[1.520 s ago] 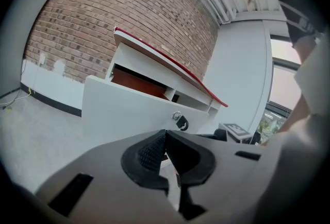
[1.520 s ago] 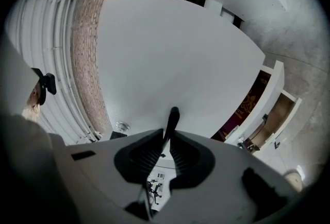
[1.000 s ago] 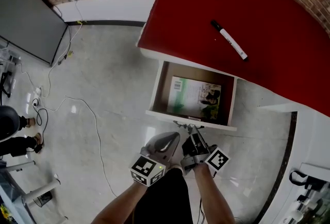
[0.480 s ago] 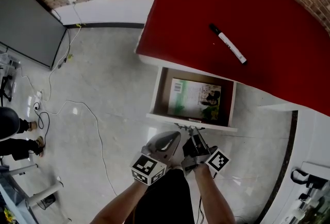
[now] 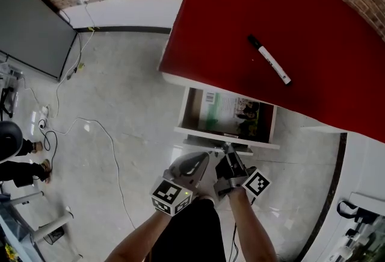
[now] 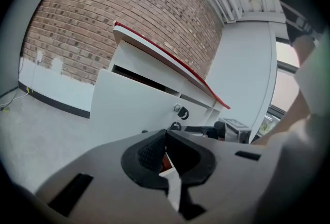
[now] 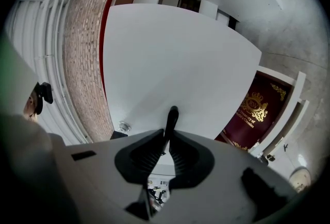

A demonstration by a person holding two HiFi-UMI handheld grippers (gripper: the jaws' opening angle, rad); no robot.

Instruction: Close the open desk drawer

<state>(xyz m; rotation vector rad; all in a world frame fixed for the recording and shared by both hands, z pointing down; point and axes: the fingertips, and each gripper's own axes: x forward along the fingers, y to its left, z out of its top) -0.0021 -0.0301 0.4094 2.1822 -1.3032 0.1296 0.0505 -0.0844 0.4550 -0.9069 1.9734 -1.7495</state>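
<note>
Head view: nearest, the left gripper (image 5: pixel 201 161) hangs idle, jaws pressed together on nothing, beside the right gripper (image 5: pixel 227 151), whose jaws pinch the handle (image 7: pixel 172 117), likely to steer the drawer (image 5: pixel 198 133) inward. It stands partly out under the red desk (image 5: pixel 240 8), a book (image 5: pixel 231 111) inside. Only the right gripper view shows that pinch.

Red-topped white desk (image 5: pixel 325 14) stands just ahead of the right gripper (image 5: pixel 227 149). A black-and-white marker pen (image 5: pixel 270 61) lies on the top, well beyond that gripper and slightly to its right. Glossy grey concrete floor (image 5: pixel 132 92) lies below, with a thin white cable (image 5: pixel 114 161) trailing across it, left of the left gripper (image 5: pixel 204 158).
</note>
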